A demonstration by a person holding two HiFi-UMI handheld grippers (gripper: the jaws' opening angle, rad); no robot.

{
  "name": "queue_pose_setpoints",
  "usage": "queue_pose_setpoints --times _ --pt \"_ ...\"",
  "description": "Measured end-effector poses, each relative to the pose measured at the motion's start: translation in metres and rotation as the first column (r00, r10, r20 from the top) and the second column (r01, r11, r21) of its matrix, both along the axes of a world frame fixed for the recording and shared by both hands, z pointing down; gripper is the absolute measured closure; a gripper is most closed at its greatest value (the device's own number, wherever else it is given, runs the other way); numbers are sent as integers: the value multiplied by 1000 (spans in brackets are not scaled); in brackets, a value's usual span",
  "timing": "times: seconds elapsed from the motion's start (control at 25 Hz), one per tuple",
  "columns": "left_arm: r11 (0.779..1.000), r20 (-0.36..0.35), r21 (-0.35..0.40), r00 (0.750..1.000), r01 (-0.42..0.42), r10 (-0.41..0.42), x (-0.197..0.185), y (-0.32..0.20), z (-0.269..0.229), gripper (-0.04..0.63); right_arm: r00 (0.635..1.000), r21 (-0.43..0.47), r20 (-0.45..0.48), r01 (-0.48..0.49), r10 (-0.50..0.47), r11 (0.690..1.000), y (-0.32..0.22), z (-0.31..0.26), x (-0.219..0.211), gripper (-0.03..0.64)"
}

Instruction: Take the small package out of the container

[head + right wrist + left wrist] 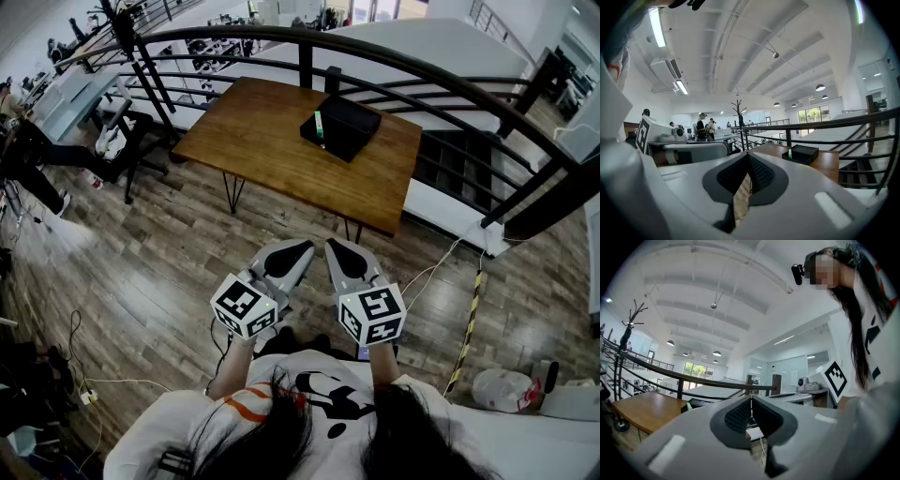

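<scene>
Standing on the wooden floor [150, 272] in front of the table [253, 131], the person holds both tools close to the body, well apart from the table and pointing toward it. In the head view the left tool [306, 247] and the right tool [330, 246] lie side by side, their tips near each other, and each carries its cube with square markers, the left cube [246, 306] and the right cube [372, 315], near the person's chest. In the left gripper view the jaws of the left tool [751, 398] meet at the tips and there is nothing between them. The right gripper view shows the same for the right tool [749, 155]: its jaws are closed tip to tip and hold nothing. On the far part of the table stands the black container [340, 127], low and rectangular. The small package [319, 124], a narrow green piece, stands upright at the left end of the container; I cannot tell if it sits inside the wall or just against it. The right gripper view shows the container [801, 153] and the small package [790, 153] in the same positions. A curved black railing [394, 58] runs behind the table.
</scene>
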State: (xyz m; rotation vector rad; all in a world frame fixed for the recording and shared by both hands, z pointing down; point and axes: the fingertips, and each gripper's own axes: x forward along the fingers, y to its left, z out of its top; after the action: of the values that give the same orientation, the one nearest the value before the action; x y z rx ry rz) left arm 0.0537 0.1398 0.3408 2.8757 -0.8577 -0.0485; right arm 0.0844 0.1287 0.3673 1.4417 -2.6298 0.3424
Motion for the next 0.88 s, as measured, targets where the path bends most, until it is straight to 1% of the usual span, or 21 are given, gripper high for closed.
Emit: queue_pose_setpoints --times 0.16,0.32,0.56,0.88 --pt "1000 4 2 1000 11 -11 3 -4 2 595 1000 4 3 2 -2 1000 -4 2 5 597" --pt "1000 12 7 1000 25 -25 5 -9 3 595 999 10 38 5 -6 1000 -7 0 10 595" --pt "998 11 19 998 55 -55 11 -10 3 595 998 24 44 39 -41 999 -8 0 18 595" --pt "996 19 -7 996 91 -91 10 -12 15 595 995 -6 46 86 -86 996 -12 16 18 595"
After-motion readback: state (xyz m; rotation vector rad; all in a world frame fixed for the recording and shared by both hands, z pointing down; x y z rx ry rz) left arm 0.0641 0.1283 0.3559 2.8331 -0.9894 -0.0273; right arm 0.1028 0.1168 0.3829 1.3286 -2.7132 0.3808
